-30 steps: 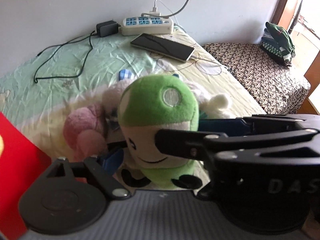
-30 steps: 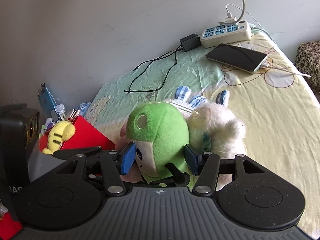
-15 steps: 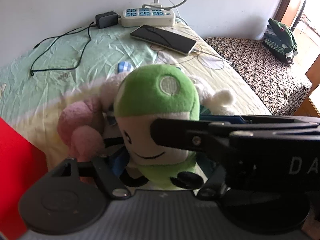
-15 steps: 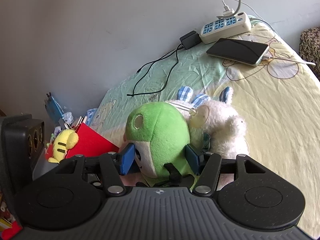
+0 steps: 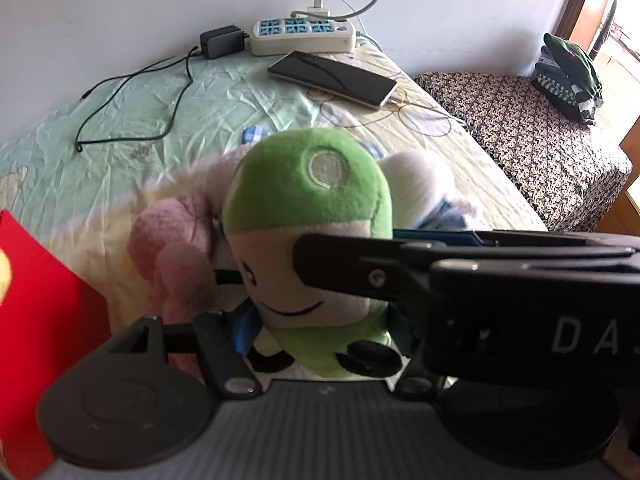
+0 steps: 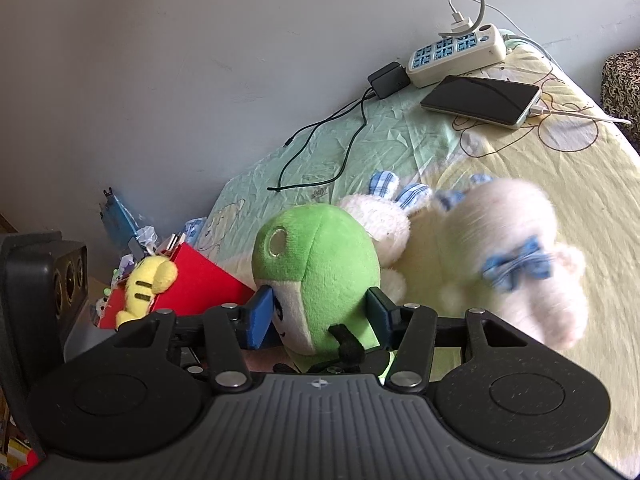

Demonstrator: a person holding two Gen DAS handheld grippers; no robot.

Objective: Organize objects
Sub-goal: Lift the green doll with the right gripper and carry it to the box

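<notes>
A green and white plush toy [image 5: 308, 200] with a smiling face stands on the bed sheet [image 5: 140, 120]. My left gripper [image 5: 324, 330] holds its lower body, and its jaws are closing, the blue left pad tight against the toy's side. My right gripper [image 6: 320, 314] is also closing, its blue pads pressing on both sides of the toy [image 6: 320, 256]. In the left wrist view the right gripper's black fingers [image 5: 340, 258] cross the toy's face. A white plush bunny [image 6: 500, 248] with blue checked bows shows blurred to the right. A pink plush [image 5: 172, 248] lies left of the green toy.
A red box [image 6: 200, 280] with a yellow striped plush [image 6: 146, 284] on it stands at the left. Against the far wall lie a phone [image 5: 332, 78], a power strip [image 5: 304, 34] and a black charger [image 5: 220, 42] with its cable. A patterned stool [image 5: 540, 136] holds folded clothes.
The left gripper's jaws have narrowed around the green toy's lower body. The white bunny has tumbled to the right, away from the green toy. The green toy sits slightly higher between the right pads.
</notes>
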